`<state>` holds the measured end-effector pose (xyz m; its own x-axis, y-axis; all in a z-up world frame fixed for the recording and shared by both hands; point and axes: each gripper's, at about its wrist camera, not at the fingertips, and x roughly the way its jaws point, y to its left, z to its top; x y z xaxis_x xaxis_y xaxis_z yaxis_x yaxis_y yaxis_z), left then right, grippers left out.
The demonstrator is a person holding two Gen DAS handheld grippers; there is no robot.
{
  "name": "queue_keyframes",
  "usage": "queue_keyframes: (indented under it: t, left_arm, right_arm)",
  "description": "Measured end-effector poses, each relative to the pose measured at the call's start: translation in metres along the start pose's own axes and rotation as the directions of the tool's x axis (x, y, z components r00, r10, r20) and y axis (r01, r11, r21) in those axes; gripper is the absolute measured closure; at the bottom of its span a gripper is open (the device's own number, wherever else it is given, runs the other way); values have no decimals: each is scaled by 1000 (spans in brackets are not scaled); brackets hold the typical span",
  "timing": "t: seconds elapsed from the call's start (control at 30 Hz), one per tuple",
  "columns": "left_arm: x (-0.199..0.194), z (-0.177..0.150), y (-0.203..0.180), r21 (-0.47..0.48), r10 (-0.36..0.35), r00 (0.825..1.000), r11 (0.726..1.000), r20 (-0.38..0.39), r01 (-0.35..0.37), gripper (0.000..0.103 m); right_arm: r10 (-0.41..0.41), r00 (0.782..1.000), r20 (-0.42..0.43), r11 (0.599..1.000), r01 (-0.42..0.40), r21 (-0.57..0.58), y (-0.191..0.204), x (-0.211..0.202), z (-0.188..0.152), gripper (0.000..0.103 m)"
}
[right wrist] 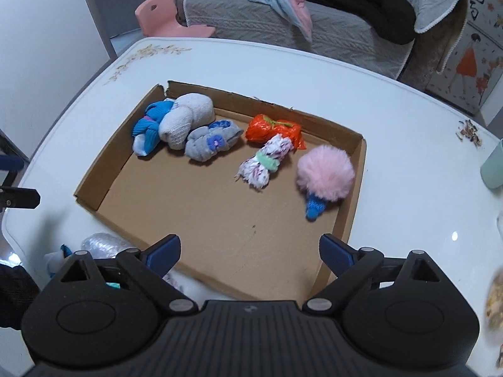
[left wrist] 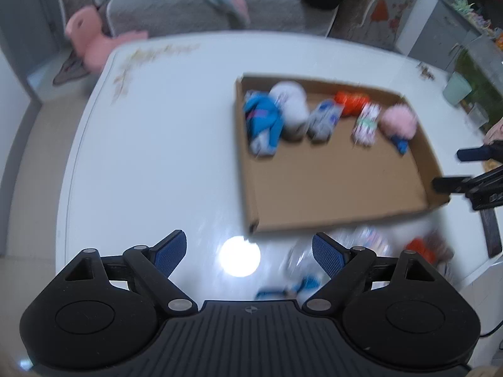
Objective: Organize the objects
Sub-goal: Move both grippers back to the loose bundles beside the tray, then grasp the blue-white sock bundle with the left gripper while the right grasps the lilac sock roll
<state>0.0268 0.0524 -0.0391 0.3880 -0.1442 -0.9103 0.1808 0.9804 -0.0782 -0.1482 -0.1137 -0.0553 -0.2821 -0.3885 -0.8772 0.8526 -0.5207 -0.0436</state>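
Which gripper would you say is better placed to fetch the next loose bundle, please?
Probably the left gripper: open and empty, with the loose bundles just beyond its fingertips. The right gripper, also empty, hangs over the cardboard tray.

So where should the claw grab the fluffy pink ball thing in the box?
Probably by the small blue knitted end poking out under the pink pompom. It is narrower and firmer than the fluff. Come from above with the right claw, open and closest, squeezing across the blue part.

White glossy table [right wrist: 393, 119], floral decal at far corners, lamp glare on surface. Behind table: grey quilted sofa [right wrist: 251, 12] strewn with black and pale-blue clothes. Left of sofa: pink child chair [right wrist: 166, 19]. Right of sofa: illustrated wall poster [right wrist: 471, 59].
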Motion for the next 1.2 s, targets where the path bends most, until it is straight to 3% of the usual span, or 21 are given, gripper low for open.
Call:
queue_keyframes:
  t: [0.07,0.13,0.23,0.4,0.67,0.97,1.2]
  left_arm:
    - [0,-15,1,25,-19,1000,999,-10,19,9]
    - [3,-32,-3,86,10,1000,996,-21,-9,3]
    - [7,-54,-12,164,36,999,986,-23,-32,3]
    - [20,-77,-24,231,24,999,973,-33,-16,3]
    - [36,-79,-32,294,51,999,955,7,-51,3]
    - [55,-78,-39,361,51,999,931,5,-49,3]
    - [69,-77,-40,358,29,1000,933,6,-29,4]
  right_arm:
    - [0,1000,5,1000,0,-13,6,-7,-6,9]
    - [5,1000,13,999,-5,-53,10,-14,-13,8]
    - [-8,1000,7,996,8,-87,11,-18,-30,5]
    - [2,999,-35,1000,-3,-30,-4,-10,-65,7]
    - [-19,996,-82,997,26,76,-29,8,-96,24]
    - [-10,994,-107,994,22,109,-33,24,-104,28]
    - [1,989,-145,994,15,109,-29,42,-105,47]
